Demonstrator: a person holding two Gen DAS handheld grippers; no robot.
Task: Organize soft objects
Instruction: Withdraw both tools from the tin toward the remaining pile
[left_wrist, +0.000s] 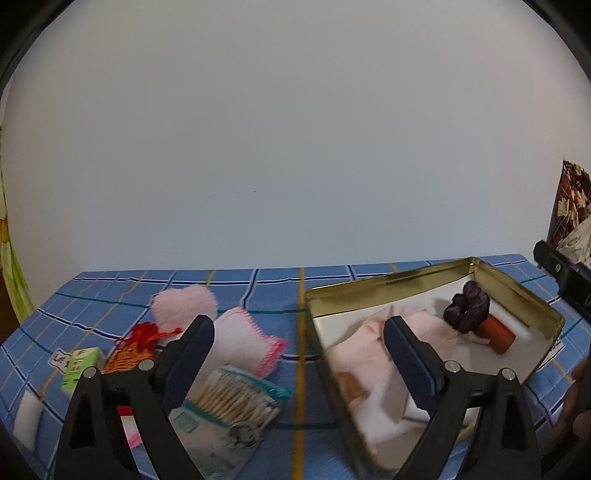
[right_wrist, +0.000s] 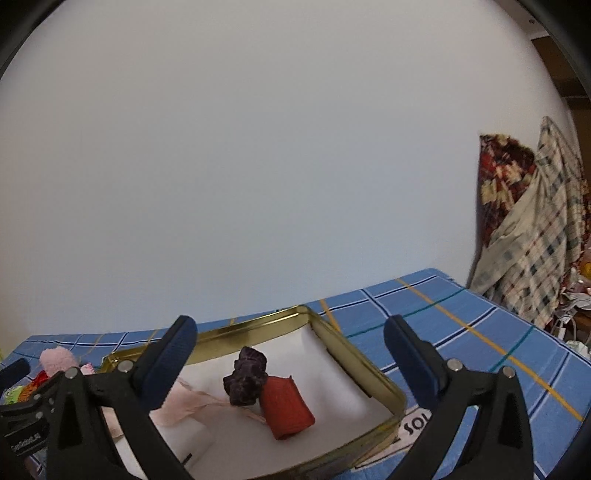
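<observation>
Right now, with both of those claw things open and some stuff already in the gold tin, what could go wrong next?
The pack of cotton swabs lies right beside the pink-edged cloth, so the open left gripper might catch the wrong thing. The gold tin looks light; a finger bumping its rim could slide it on the checked cloth. Inside, the purple scrunchie leans on the red roll, so the open right gripper could nudge both.

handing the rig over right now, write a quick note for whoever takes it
Left gripper: open, holding nothing.
Right gripper: open, holding nothing, above the tin.
Done: the gold rectangular metal tin already holds a dark purple scrunchie, a red fabric roll and a pale pink cloth.
Left: the fluffy pink heart, the white pouch with pink trim and the red tassel lie on the blue checked tablecloth.
</observation>
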